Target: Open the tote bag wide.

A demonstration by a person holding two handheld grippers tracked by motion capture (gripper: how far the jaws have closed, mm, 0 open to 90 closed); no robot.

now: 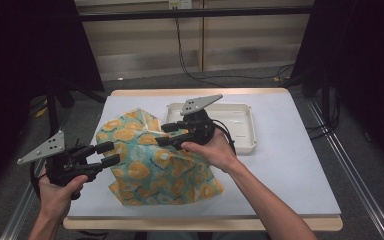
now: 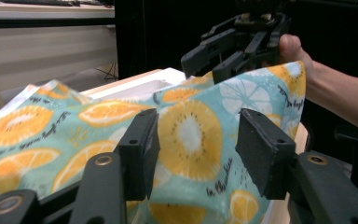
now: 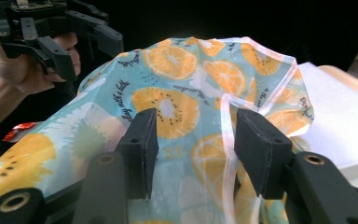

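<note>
A teal cloth (image 1: pixel 155 162) printed with orange slices is heaped, crumpled, on the bench (image 1: pixel 290 165), left of a white tray (image 1: pixel 240 125). The left gripper (image 1: pixel 111 153) is held level at its left edge, the right gripper (image 1: pixel 166 134) above its far side; both pairs of jaws are parted, gripping nothing.

The high view looks forward and down from above the person's side of the pale blue table (image 1: pixel 290 165). Each gripper view rides close behind its own black jaws, facing the other gripper across the table. All three views share the crumpled teal fruit-print cloth (image 1: pixel 155 170), seen close in both gripper views.
</note>
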